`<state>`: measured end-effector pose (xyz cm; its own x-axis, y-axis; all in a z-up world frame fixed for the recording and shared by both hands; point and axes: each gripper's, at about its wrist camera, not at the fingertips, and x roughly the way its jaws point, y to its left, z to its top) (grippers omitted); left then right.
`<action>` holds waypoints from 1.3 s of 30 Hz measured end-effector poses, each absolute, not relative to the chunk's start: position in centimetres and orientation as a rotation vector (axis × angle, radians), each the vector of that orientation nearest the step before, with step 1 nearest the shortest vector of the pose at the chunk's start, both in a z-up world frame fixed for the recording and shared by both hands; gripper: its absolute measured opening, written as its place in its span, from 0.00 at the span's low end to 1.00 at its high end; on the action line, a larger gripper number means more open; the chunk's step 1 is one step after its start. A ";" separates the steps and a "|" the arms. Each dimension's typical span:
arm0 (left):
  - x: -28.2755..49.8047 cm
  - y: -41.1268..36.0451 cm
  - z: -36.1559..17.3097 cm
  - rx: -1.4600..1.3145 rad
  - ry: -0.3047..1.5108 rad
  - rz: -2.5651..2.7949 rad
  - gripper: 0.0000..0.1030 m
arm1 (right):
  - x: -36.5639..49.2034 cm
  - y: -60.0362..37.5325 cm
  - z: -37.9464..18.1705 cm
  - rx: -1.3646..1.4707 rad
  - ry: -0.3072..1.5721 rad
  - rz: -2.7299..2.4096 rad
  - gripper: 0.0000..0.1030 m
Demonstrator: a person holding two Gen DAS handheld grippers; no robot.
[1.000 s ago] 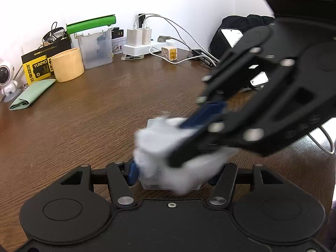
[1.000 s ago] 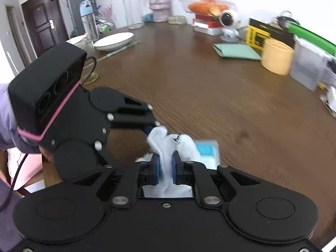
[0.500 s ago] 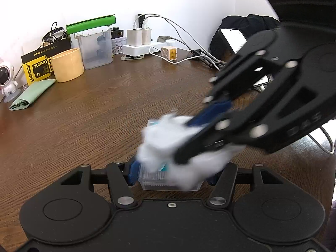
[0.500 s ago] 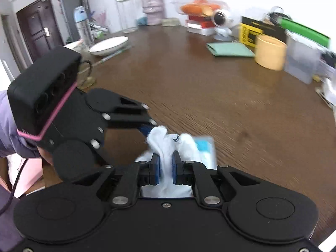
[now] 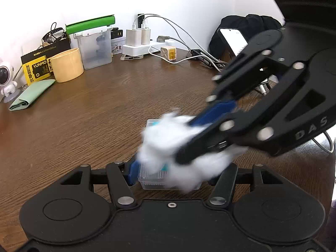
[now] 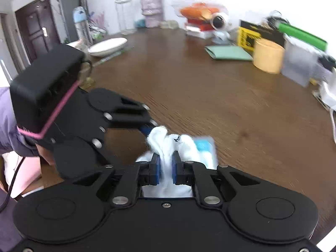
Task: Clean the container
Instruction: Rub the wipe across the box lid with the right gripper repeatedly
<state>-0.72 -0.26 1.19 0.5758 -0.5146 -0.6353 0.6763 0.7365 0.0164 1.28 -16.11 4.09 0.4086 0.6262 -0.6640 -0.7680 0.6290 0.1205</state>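
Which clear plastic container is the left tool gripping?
The small, low clear box under the white cloth, in the left tool; the tall green-lidded bin stands by the wall.

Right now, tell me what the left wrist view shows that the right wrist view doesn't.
Only left wrist: power strip with chargers, phone, black bag.
Only right wrist: white plate, dark door, flower vase.
Both: white cloth in the right claw, clear container held by the left claw, yellow cup.
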 end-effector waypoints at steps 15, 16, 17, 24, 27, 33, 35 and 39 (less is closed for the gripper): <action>-0.9 0.0 1.1 0.275 0.650 -0.720 0.57 | 1.1 -17.2 3.8 -0.210 0.711 0.867 0.12; -0.9 0.0 1.1 0.275 0.650 -0.720 0.57 | 1.2 -16.7 3.7 -0.211 0.702 0.881 0.12; -0.9 0.0 1.1 0.275 0.651 -0.720 0.57 | 1.4 -16.3 3.7 -0.210 0.696 0.886 0.11; -0.8 0.1 1.2 0.272 0.652 -0.724 0.57 | 3.6 -19.0 3.7 -0.250 0.691 0.713 0.11; -0.6 0.0 1.2 0.270 0.654 -0.728 0.57 | 2.1 -19.4 3.8 -0.234 0.702 0.753 0.11; -0.7 0.0 1.2 0.276 0.651 -0.725 0.57 | 1.9 -16.8 4.0 -0.222 0.672 0.853 0.11; -0.7 0.0 1.2 0.279 0.650 -0.724 0.57 | 3.1 -17.1 3.8 -0.238 0.665 0.794 0.11; -0.8 0.1 1.2 0.279 0.649 -0.727 0.57 | 3.8 -19.5 3.4 -0.251 0.691 0.704 0.11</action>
